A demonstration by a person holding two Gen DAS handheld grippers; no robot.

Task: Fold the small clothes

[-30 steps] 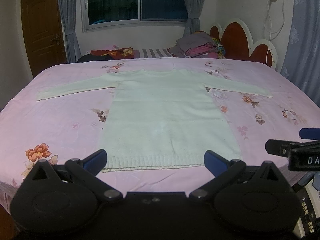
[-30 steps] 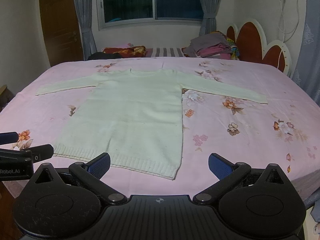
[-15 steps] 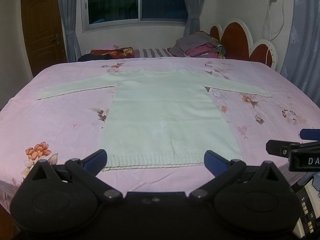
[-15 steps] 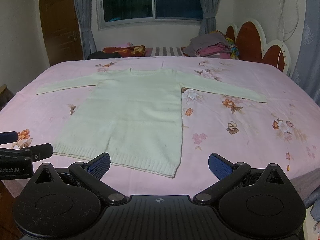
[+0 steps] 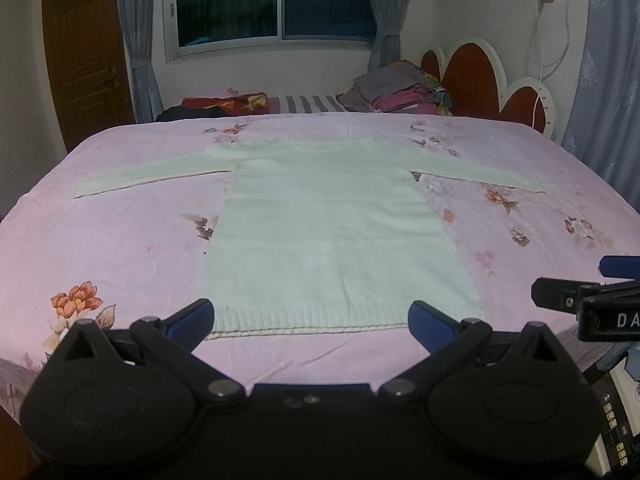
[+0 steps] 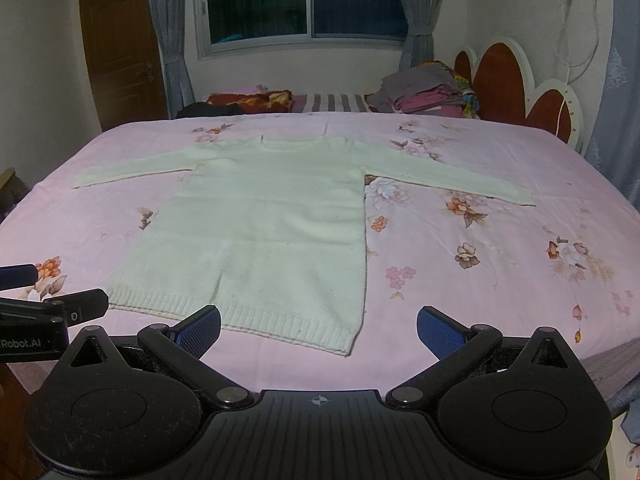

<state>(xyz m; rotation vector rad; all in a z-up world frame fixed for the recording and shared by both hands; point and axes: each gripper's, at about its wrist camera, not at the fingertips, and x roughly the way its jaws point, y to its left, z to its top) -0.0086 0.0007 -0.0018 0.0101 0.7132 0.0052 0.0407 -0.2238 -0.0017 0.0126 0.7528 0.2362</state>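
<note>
Bed (image 5: 120,248) with pink floral sheet fills the scene. Pale knit sweater (image 5: 332,240) lies flat at its centre, both sleeves out sideways, ribbed hem at the near edge. Stack of folded clothes (image 5: 400,94) sits at far right. Left gripper (image 5: 310,316) and right gripper (image 6: 318,326) hover near the hem, jaws spread, empty.

black left gripper (image 5: 311,316), blue finger pads (image 5: 191,318), silver pivot screws, matching right gripper (image 6: 319,326)
</note>
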